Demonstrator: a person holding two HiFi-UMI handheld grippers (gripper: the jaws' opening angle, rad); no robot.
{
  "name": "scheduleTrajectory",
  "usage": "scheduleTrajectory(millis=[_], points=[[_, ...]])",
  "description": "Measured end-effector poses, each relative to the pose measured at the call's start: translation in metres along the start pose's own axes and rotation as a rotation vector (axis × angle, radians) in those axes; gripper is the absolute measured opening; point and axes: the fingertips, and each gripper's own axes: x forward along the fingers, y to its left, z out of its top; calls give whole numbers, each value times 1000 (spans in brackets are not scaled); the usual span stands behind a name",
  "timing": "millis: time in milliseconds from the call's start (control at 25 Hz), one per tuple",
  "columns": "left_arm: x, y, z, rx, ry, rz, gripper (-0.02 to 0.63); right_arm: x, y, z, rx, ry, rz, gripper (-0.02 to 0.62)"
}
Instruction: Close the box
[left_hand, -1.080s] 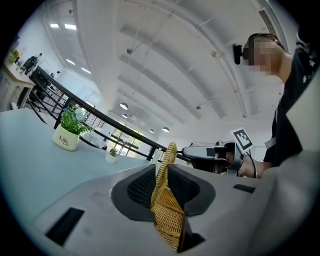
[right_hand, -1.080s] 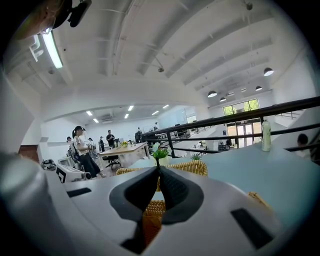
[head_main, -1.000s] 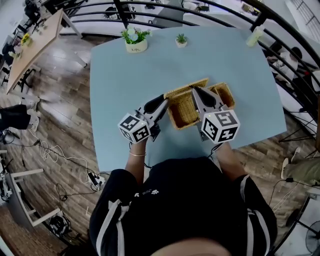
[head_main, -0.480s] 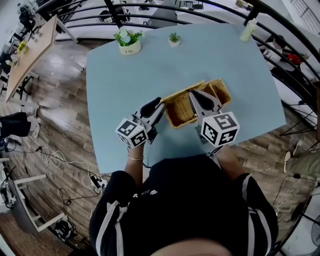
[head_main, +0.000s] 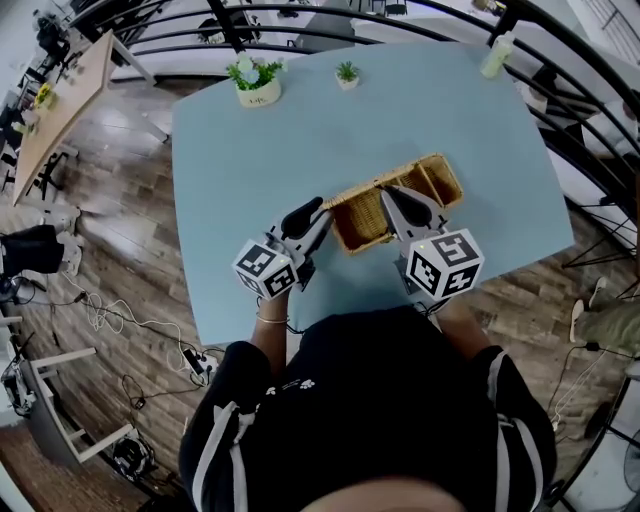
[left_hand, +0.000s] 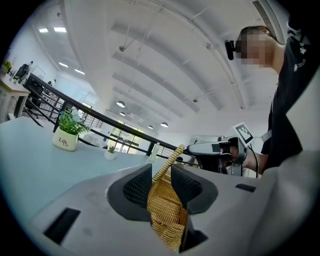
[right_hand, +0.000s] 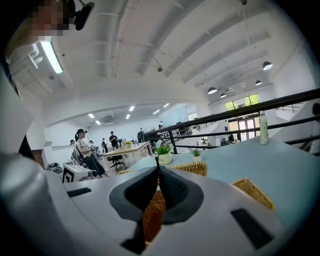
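Nearest to the person, the left gripper (head_main: 322, 212) stands at the left end of the wicker box (head_main: 362, 216). In its own view the left gripper (left_hand: 161, 173) has its jaws spread, and they have just been opening. The lid flap (left_hand: 167, 206) is between them, seen edge-on and leaning to the right, and the pads no longer clamp it.

The right gripper (head_main: 389, 194) reaches over the near rim to about the middle of the box. In the right gripper view its (right_hand: 157, 170) tips are pressed together. Wicker weave shows in the gap under them, but I cannot tell if a strand is nipped there.

The box lies in the near half of the blue table (head_main: 250, 170). Its left compartment is open upward, so I judge that the closing is not yet finished.

I judge the step in hand to be the release of the flap. To do it well, the left jaws should clear the weave on both sides before the hand draws back, and the hand should draw back along the plane of the flap (rough wicker catches easily on a pad). The flap can then be pressed down flat over the open compartment. The right gripper should keep the light box from sliding.

Farther away stand a potted plant (head_main: 256, 82), a smaller plant (head_main: 347, 75) and a bottle (head_main: 497, 58), well apart from the work.
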Motion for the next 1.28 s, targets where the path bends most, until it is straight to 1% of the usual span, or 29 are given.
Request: scheduleTrajectory(millis=[120, 280, 600, 1000, 1280], points=[[-2, -2, -3, 15, 20, 3, 102, -4, 1, -3, 5, 3, 3, 15], [-3, -3, -9, 9, 29, -2, 110, -7, 0, -9, 15, 10, 2, 15], [-5, -9, -17, 51, 75, -8, 120, -17, 4, -20, 27, 25, -7, 15], [-6, -11, -28, 34, 93, -11, 141, -26, 5, -33, 27, 65, -10, 15], [-6, -13, -33, 54, 125, -4, 146, -31, 2, -42, 40, 79, -8, 15]])
